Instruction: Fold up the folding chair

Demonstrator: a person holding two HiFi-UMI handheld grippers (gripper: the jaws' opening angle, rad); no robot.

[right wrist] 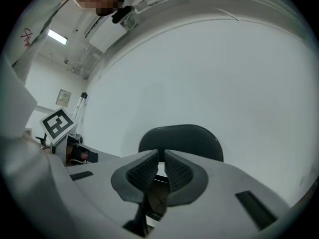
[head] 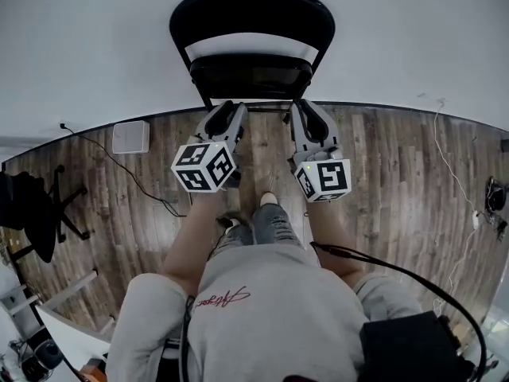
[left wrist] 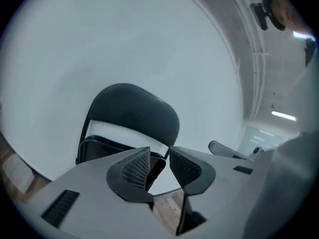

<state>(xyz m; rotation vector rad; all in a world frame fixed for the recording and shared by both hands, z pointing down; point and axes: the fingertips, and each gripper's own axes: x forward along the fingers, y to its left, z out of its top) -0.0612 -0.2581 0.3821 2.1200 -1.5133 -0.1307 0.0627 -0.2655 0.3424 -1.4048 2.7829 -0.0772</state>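
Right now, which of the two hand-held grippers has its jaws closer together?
The right hand-held gripper: only a thin slit shows between its jaws. The left hand-held gripper has a plainly wider gap, with nothing held in it.

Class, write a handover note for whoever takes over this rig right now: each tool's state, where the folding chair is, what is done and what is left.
Left tool: jaws narrowly apart, nothing between them, not touching the chair.
Right tool: jaws almost together with a slim gap, empty, also off the chair.
Folding chair: upright against the white wall, straight ahead of both tools. Its seat looks flipped up towards the backrest.
Done: the fold, as far as the views show.
Left: check that the chair stands steady. Nothing else shows.
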